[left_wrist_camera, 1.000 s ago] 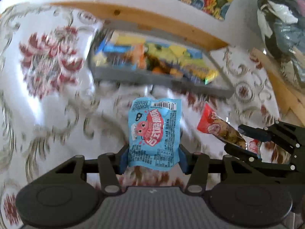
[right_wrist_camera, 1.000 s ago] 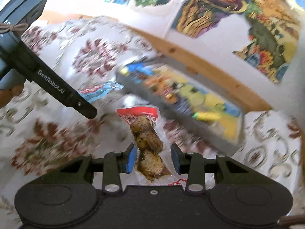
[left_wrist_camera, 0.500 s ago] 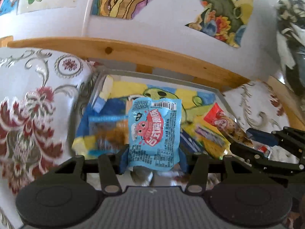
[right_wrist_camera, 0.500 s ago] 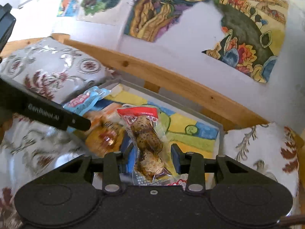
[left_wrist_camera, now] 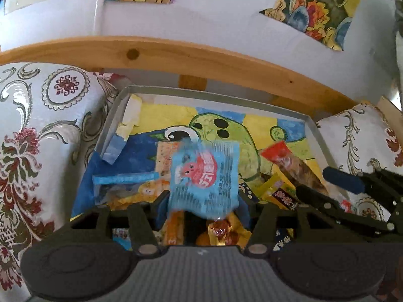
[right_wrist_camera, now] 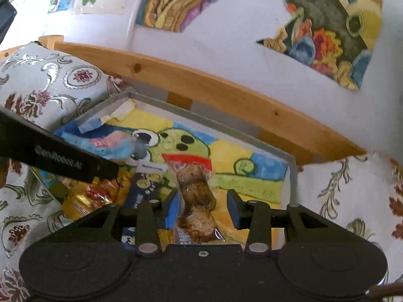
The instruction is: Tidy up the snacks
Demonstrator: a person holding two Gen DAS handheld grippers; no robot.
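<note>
Blue packet over tray: light, limp, slippery film; my left gripper jaws look parted, pkt blurred, slipping. My right gripper jaws wide around lumpy red-topped pouch; I'd regrip at the seams.

Glossy plastic blue snack packet, matt grey metal tray, smooth wooden rail

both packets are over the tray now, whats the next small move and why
Probably draw both grippers straight back. The left gripper and right gripper stand open over the tray, and the blurred blue packet and egg packet look released among the snacks already there.
</note>
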